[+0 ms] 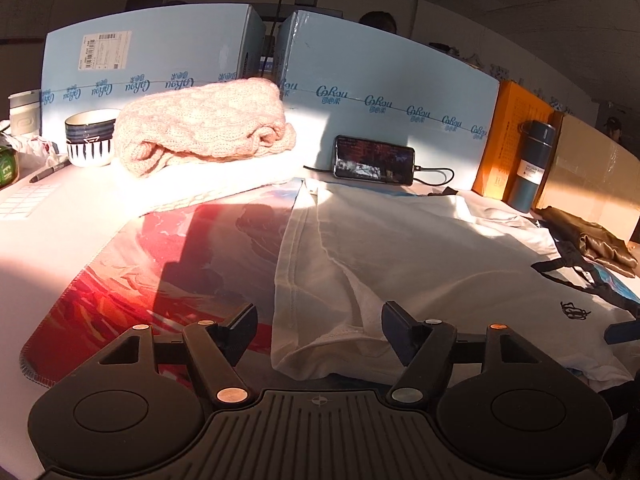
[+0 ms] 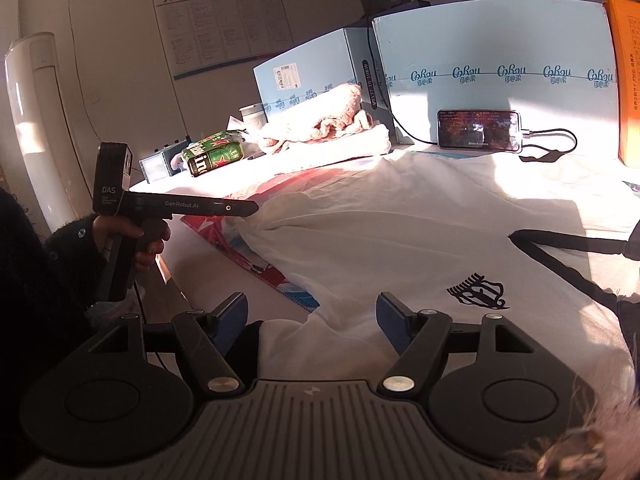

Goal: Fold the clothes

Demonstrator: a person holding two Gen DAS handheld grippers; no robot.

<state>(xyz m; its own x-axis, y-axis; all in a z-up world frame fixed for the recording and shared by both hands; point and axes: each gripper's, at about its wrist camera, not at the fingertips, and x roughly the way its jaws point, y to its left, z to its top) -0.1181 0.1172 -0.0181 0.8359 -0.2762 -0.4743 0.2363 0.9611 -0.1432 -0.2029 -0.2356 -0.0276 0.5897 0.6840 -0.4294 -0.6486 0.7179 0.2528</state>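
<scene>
White t-shirt (image 1: 420, 248) lies spread on the desk (image 1: 48, 216), partly over a red mat (image 1: 168, 264). Left tool (image 1: 319, 322) hangs wide apart over its near hem; right tool (image 2: 312, 312) gapes wide beside the black emblem (image 2: 476, 292).

low sun cuts hard across the white tabletop (image 1: 60, 240), leaving bright patches and long dark shadows. pale blue cartons (image 1: 380, 76) printed with repeated lettering stand as a wall along the far edge, ahead of the claw, with an orange box (image 1: 516, 136) and a brown cardboard box (image 1: 580, 168) further right. off to the left, a tall white floor air conditioner (image 2: 36, 120) stands against a cream wall under a blue-headed notice board (image 2: 228, 28).
</scene>
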